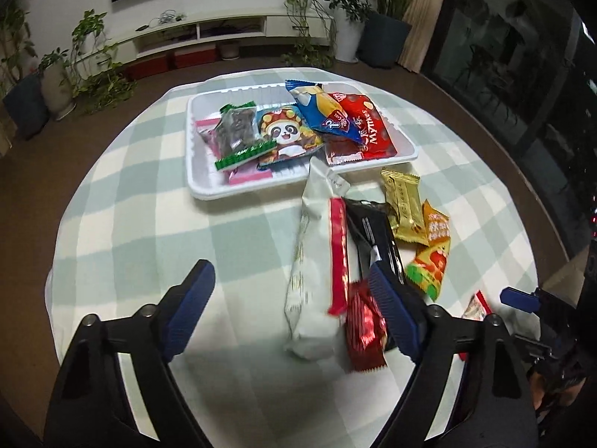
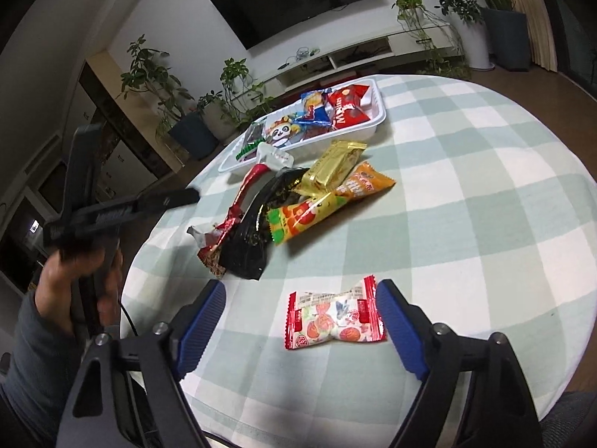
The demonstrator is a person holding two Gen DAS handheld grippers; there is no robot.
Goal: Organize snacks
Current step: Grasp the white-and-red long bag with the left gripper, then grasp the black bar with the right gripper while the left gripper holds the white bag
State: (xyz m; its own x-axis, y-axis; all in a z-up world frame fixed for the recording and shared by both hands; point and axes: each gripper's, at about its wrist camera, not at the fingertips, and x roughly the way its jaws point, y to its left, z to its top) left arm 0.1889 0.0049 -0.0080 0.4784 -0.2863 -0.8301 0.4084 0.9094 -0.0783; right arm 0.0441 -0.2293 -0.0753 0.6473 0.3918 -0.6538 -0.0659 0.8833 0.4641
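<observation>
A white tray [image 1: 209, 186] at the table's far side holds several snack packets, among them a panda packet [image 1: 287, 136] and a red packet [image 1: 367, 130]. Loose snacks lie in front of it: a long white-and-red packet [image 1: 313, 261], a black packet [image 1: 373, 227], a gold packet [image 1: 405, 205], an orange packet [image 1: 431, 254] and a dark red foil packet [image 1: 363, 332]. My left gripper [image 1: 291, 283] is open above the white-and-red packet. My right gripper [image 2: 300, 298] is open around a red-and-white candy packet [image 2: 334, 323] lying on the cloth. The tray [image 2: 347, 136] also shows in the right wrist view.
The round table has a green-and-white checked cloth [image 1: 149, 224]. Beyond it stand potted plants [image 1: 89, 67], a low white TV bench [image 1: 224, 33] and a wall TV [image 2: 294, 0]. My left hand and gripper [image 2: 112, 209] show at the left of the right wrist view.
</observation>
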